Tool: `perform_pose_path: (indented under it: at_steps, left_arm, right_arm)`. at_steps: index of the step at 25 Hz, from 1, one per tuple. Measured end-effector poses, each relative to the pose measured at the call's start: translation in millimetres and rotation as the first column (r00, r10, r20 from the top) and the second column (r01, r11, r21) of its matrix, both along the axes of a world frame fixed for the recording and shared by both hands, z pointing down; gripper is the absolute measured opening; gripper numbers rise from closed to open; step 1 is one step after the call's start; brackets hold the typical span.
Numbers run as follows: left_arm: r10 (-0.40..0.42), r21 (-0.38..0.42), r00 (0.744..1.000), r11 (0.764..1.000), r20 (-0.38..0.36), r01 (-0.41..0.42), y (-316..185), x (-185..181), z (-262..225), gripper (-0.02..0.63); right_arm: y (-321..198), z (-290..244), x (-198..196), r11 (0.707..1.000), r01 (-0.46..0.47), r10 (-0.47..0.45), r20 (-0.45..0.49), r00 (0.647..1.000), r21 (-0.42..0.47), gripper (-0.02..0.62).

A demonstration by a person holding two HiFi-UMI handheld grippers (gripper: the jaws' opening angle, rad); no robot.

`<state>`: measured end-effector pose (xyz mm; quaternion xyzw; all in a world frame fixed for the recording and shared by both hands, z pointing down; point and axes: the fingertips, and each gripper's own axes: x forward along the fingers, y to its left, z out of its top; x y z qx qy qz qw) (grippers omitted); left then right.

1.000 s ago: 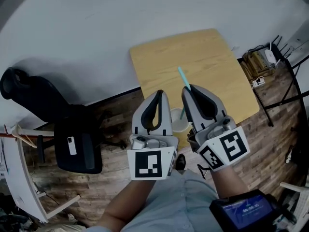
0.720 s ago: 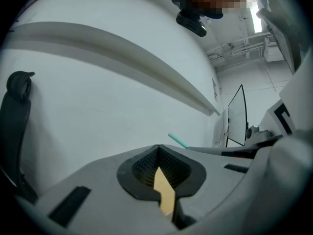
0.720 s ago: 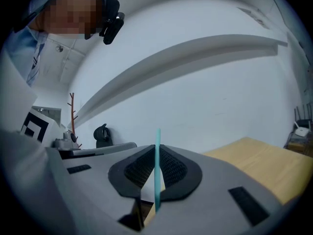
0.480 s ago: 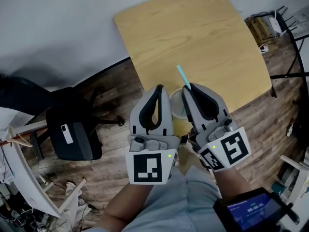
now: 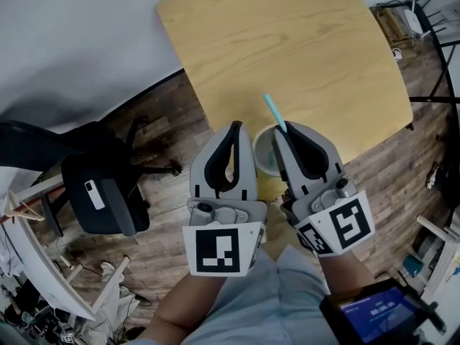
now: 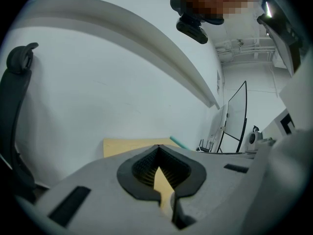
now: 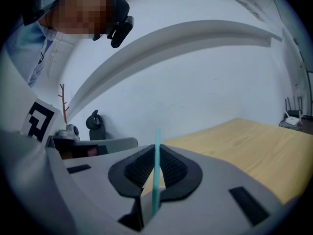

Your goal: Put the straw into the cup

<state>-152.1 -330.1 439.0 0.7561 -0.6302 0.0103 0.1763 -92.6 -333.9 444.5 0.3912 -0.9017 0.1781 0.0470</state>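
My right gripper (image 5: 285, 129) is shut on a teal straw (image 5: 272, 111), which sticks up and forward out of its jaws. In the right gripper view the straw (image 7: 156, 173) stands upright between the shut jaws of the right gripper (image 7: 155, 148). A pale cup (image 5: 263, 154) stands near the front edge of the wooden table (image 5: 287, 42); it shows in the gap between the two grippers and is partly hidden by them. My left gripper (image 5: 233, 126) is beside it on the left, shut with nothing held. The left gripper (image 6: 159, 147) view shows only the straw's tip (image 6: 178, 142).
A black office chair (image 5: 100, 192) stands on the wood floor at the left. A wire rack with cables and a router (image 5: 420, 20) is off the table's right side. A white wall (image 5: 65, 34) runs behind. A wrist device with a lit screen (image 5: 370, 313) is at bottom right.
The head view has shifted, so the table sits larger and lower in the picture and the cup is further from its edge. Both grippers keep their pose; the straw stays gripped.
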Motion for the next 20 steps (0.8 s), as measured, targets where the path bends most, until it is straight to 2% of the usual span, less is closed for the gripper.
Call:
perform_pose_path:
  at_steps: [12, 17, 20]
  left_arm:
    - [0.016, 0.012, 1.000, 1.000, 0.018, -0.016, 0.1, 5.3, -1.0, -0.002]
    - [0.017, 0.040, 0.999, 0.999, 0.031, -0.018, 1.7, 17.4, -24.4, -0.002]
    - [0.014, 0.087, 0.999, 0.996, 0.043, -0.018, 6.0, 24.9, -50.3, -0.002]
  right_arm:
    - [-4.1, 9.5, 13.1, 0.999, -0.043, 0.042, -0.032, 0.999, -0.032, 0.048]
    - [-4.1, -15.0, 25.4, 0.999, -0.048, 0.048, -0.011, 0.999, 0.001, 0.048]
    - [-2.2, -43.9, 33.2, 0.997, -0.053, 0.053, 0.010, 0.999, 0.050, 0.048]
